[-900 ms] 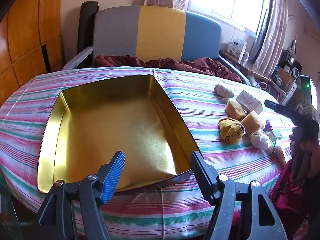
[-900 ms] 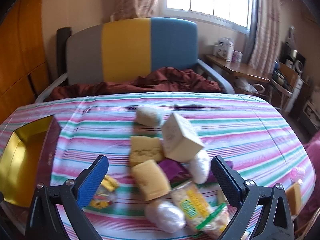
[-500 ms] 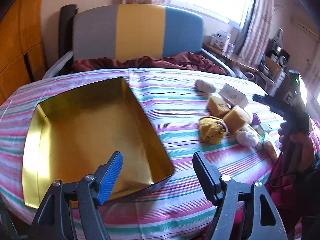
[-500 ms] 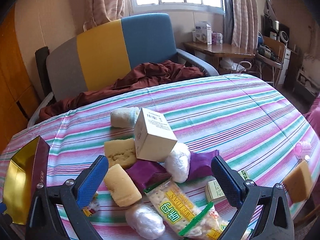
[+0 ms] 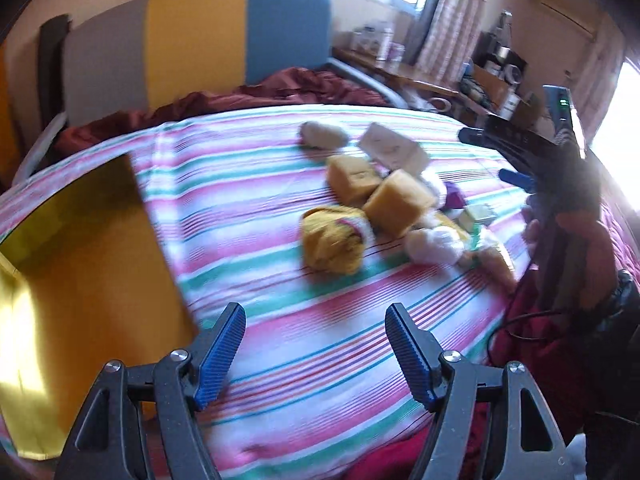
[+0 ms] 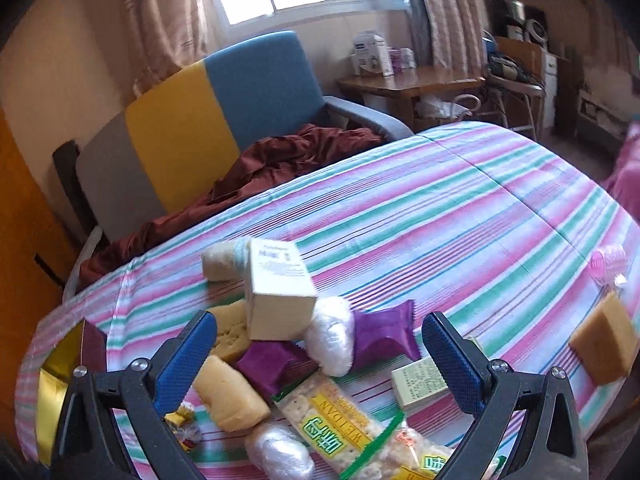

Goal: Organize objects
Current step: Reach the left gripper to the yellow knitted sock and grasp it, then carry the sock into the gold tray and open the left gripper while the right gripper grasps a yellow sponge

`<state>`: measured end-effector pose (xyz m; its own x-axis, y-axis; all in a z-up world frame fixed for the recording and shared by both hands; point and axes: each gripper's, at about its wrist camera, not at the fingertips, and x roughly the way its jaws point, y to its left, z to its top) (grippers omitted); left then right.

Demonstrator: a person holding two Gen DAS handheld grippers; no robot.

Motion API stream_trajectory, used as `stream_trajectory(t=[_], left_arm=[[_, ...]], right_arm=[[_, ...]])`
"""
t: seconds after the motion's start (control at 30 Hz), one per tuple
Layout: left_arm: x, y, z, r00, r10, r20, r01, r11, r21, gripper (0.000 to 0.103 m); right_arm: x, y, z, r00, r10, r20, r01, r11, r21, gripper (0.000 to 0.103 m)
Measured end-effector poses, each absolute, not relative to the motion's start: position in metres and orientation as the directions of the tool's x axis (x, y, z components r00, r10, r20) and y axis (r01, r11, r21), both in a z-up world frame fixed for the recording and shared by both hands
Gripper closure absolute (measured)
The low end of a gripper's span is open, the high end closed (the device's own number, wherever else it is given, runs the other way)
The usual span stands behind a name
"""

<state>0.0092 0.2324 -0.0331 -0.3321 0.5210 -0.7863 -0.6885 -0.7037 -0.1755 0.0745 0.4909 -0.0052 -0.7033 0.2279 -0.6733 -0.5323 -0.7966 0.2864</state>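
Observation:
A pile of small objects lies on the striped tablecloth (image 6: 460, 216): a white carton (image 6: 280, 296), yellow sponge blocks (image 6: 230, 396), purple packets (image 6: 386, 334), white wrapped lumps (image 6: 332, 334) and a cracker pack (image 6: 352, 420). My right gripper (image 6: 320, 360) is open and empty, hovering over this pile. My left gripper (image 5: 316, 356) is open and empty above the cloth, between the gold tin tray (image 5: 80, 264) on its left and the pile with a yellow knitted item (image 5: 334, 240) ahead. The right gripper also shows in the left wrist view (image 5: 516, 160).
A grey, yellow and blue chair (image 6: 208, 128) with a dark red cloth (image 6: 256, 176) stands behind the table. A lone sponge block (image 6: 604, 344) and a pink roll (image 6: 608, 264) lie near the right edge. A wooden side table (image 6: 408, 84) stands by the window.
My left gripper has swung right, off the gold tray and toward the pile. My right gripper has moved closer over the pile and turned right. Both stay open.

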Motion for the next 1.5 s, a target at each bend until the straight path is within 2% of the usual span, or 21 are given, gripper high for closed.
stream_trajectory(t=[0.13,0.27,0.37,0.77,0.8,0.83,0.9,1.0,1.1,1.17,1.23,1.3,1.43,1.5], left_arm=[[0.001,0.255,-0.037,-0.246,0.575,-0.78,-0.722,-0.646,-0.248,0.029],[-0.011,0.274,-0.043,-0.262,0.567,-0.781,-0.724,-0.651,-0.23,0.029],[-0.018,0.29,-0.047,-0.299,0.566,-0.768,-0.734,-0.651,-0.193,0.022],[-0.058,0.324,-0.093,-0.291,0.437,-0.851,-0.672,-0.727,-0.143,0.022],[-0.06,0.324,-0.098,-0.291,0.42,-0.86,-0.664,-0.735,-0.135,0.024],[-0.061,0.323,-0.103,-0.287,0.408,-0.867,-0.653,-0.746,-0.135,0.031],[-0.06,0.318,-0.106,-0.3,0.423,-0.855,-0.647,-0.749,-0.144,0.034],[-0.055,0.313,-0.105,-0.316,0.424,-0.849,-0.648,-0.75,-0.133,0.046],[-0.05,0.306,-0.105,-0.315,0.445,-0.839,-0.653,-0.743,-0.149,0.053],[-0.044,0.301,-0.104,-0.322,0.451,-0.833,-0.657,-0.739,-0.146,0.054],[-0.037,0.296,-0.104,-0.329,0.452,-0.829,-0.664,-0.735,-0.137,0.054],[-0.03,0.29,-0.103,-0.329,0.457,-0.826,-0.666,-0.732,-0.14,0.054],[-0.021,0.287,-0.101,-0.342,0.456,-0.822,-0.679,-0.724,-0.119,0.054],[-0.016,0.285,-0.101,-0.346,0.453,-0.822,-0.677,-0.727,-0.115,0.054]], right_arm=[[0.079,0.506,-0.01,-0.693,0.209,-0.69,-0.57,-0.745,0.347,0.0],[0.075,0.506,-0.017,-0.687,0.163,-0.708,-0.565,-0.732,0.38,0.0],[0.072,0.502,-0.017,-0.691,0.147,-0.708,-0.546,-0.748,0.377,0.0],[0.067,0.492,-0.014,-0.722,0.087,-0.686,-0.475,-0.784,0.4,0.0],[0.066,0.491,-0.014,-0.722,0.08,-0.687,-0.47,-0.786,0.402,0.0],[0.065,0.49,-0.015,-0.724,0.073,-0.686,-0.462,-0.789,0.404,0.0],[0.064,0.487,-0.014,-0.722,0.066,-0.688,-0.451,-0.8,0.396,0.0],[0.059,0.481,-0.014,-0.723,0.036,-0.689,-0.417,-0.818,0.395,0.0],[0.051,0.467,-0.015,-0.716,-0.006,-0.698,-0.361,-0.853,0.378,0.0],[0.046,0.459,-0.017,-0.704,-0.018,-0.71,-0.332,-0.876,0.351,0.001],[0.042,0.452,-0.019,-0.69,-0.033,-0.723,-0.304,-0.893,0.331,0.006],[0.038,0.445,-0.023,-0.672,-0.046,-0.739,-0.276,-0.911,0.307,0.021],[0.029,0.429,-0.036,-0.616,-0.065,-0.785,-0.224,-0.941,0.253,0.025],[0.025,0.421,-0.042,-0.59,-0.062,-0.805,-0.201,-0.954,0.221,0.031]])
